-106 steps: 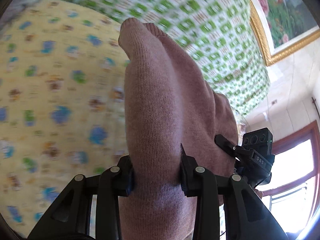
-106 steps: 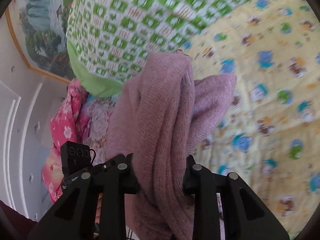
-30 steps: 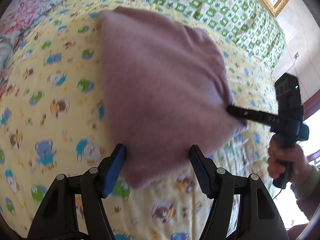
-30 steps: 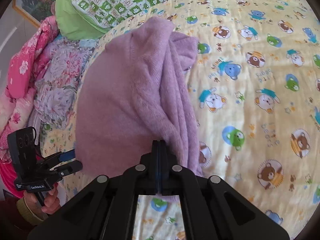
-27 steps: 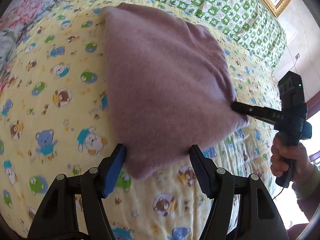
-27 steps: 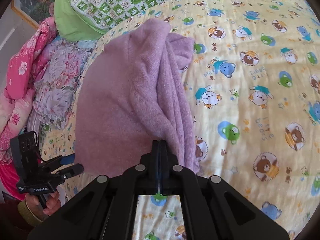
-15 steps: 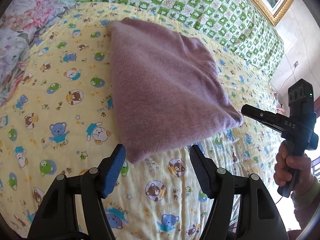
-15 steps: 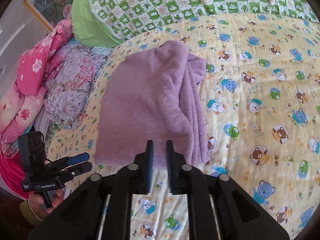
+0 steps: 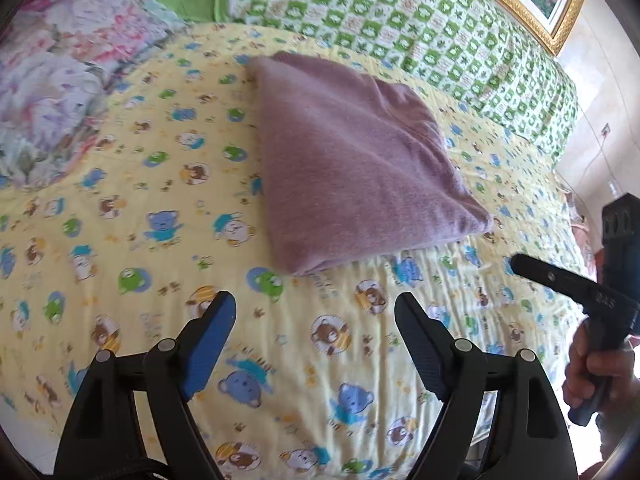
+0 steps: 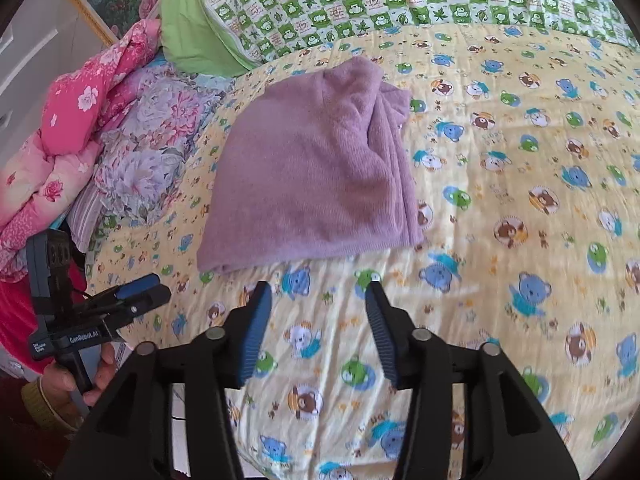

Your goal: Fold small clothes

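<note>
one folded mauve sweater (image 9: 352,176), corner toward camera

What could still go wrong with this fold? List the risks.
1. The purple sweater lies folded on the bear-print quilt, but loose layers bunch along one side edge; they may spring open on the soft bedding.
2. Both claws, left and right, are clear of it with jaws opening and nothing between them, so nothing pins the fold.
3. The sweater sits close to the flowered bedding pile; tidying it could nudge it there.
</note>
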{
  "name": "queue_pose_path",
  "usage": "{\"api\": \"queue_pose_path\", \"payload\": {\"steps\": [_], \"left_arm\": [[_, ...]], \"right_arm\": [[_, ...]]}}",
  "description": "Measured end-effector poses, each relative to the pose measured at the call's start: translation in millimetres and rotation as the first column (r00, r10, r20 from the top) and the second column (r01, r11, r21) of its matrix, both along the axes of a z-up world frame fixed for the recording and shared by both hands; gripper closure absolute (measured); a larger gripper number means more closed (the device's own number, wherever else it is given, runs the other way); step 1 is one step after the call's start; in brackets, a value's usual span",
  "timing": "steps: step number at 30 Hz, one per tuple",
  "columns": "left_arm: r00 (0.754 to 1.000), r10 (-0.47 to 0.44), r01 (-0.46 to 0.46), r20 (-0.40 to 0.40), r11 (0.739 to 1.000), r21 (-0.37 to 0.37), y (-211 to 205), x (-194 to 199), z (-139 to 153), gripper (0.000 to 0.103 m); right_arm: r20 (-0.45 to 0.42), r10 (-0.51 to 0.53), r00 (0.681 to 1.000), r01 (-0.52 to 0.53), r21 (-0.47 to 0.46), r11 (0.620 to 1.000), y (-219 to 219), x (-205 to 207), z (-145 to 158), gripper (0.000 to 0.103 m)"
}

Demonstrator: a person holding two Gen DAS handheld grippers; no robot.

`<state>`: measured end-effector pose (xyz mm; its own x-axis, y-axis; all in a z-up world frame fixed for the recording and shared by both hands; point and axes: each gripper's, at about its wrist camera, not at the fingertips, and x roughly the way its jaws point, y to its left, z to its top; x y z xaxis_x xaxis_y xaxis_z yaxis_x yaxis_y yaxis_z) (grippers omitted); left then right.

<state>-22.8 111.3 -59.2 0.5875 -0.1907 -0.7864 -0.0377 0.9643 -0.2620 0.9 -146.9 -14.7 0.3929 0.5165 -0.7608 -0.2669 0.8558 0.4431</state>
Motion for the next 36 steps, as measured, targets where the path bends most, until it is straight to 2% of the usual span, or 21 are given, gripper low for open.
{"api": "queue_pose_path", "payload": {"steps": [4, 8, 13, 21, 23, 27, 30, 36], "left_arm": [[1.000, 0.012, -0.013, 0.020, 0.999, 0.045, 1.1, -14.2, -2.8, 0.021], [1.000, 0.014, -0.015, 0.021, 0.999, 0.034, 3.3, -23.7, -6.5, 0.020], [0.997, 0.015, -0.018, 0.071, 0.999, 0.041, 1.2, -31.0, 5.0, 0.020], [0.986, -0.004, -0.019, 0.165, 0.991, 0.133, -13.3, -31.5, 42.6, 0.018], [0.983, -0.011, -0.019, 0.185, 0.988, 0.155, -17.2, -30.6, 51.5, 0.014], [0.975, -0.014, -0.026, 0.220, 0.983, 0.180, -23.8, -31.3, 66.2, 0.013], [0.974, -0.007, -0.035, 0.227, 0.983, 0.178, -25.1, -30.6, 69.6, 0.009], [0.982, 0.048, -0.080, 0.181, 0.982, 0.173, -19.6, -18.3, 47.2, 0.009]], "right_arm": [[0.022, 0.016, 1.000, -0.015, -0.044, 0.999, 1.1, -22.3, -4.2, 0.036], [0.034, 0.033, 0.999, -0.030, -0.068, 0.997, 1.9, -37.2, -6.8, 0.027], [0.070, 0.049, 0.996, -0.043, -0.091, 0.995, 6.6, -45.8, -0.1, 0.024], [0.231, 0.053, 0.972, -0.027, -0.114, 0.993, 16.0, -46.7, 35.2, 0.010], [0.270, 0.056, 0.961, -0.021, -0.128, 0.992, 17.7, -45.4, 45.0, 0.004], [0.334, 0.059, 0.941, -0.021, -0.119, 0.993, 20.8, -44.2, 63.1, 0.001], [0.349, 0.063, 0.935, -0.025, -0.113, 0.993, 24.0, -41.5, 69.9, 0.001], [0.308, 0.077, 0.948, -0.036, -0.138, 0.990, 28.8, -32.6, 52.9, 0.001]]}}
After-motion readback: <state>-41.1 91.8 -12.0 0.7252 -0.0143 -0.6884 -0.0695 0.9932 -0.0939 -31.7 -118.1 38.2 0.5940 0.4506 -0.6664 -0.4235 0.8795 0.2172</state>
